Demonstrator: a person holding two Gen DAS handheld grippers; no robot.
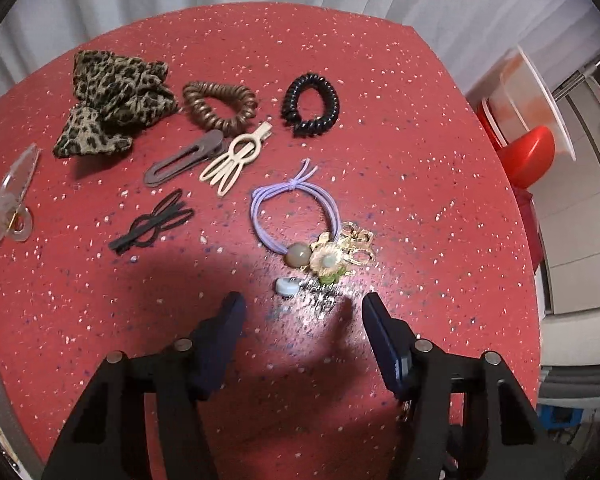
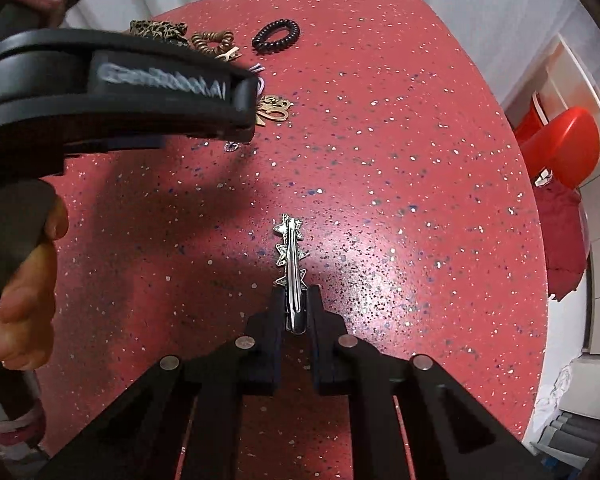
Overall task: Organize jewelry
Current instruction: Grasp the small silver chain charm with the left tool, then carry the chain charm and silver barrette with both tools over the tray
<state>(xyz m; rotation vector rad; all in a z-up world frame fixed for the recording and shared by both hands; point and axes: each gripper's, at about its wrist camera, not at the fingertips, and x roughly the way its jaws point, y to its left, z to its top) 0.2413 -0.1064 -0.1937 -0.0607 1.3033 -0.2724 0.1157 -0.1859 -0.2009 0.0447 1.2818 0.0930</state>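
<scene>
My right gripper (image 2: 295, 300) is shut on a silver star hair clip (image 2: 290, 258), held above the red speckled table (image 2: 420, 160). My left gripper (image 1: 302, 308) is open and empty, just short of a small pale blue bead (image 1: 287, 286), a flower hair tie on a purple elastic (image 1: 296, 216) and a gold clip (image 1: 356, 242). Further back lie a leopard bow (image 1: 112, 100), a brown coil tie (image 1: 220, 108), a black coil tie (image 1: 312, 104), a brown clip (image 1: 184, 160), a cream clip (image 1: 232, 160) and a black clip (image 1: 152, 226).
A clear plastic piece with a ring (image 1: 8, 204) lies at the table's left edge. A red stool (image 1: 532, 156) and white furniture stand off the table's right edge. The left gripper's body (image 2: 120, 92) and the hand holding it fill the right wrist view's left side.
</scene>
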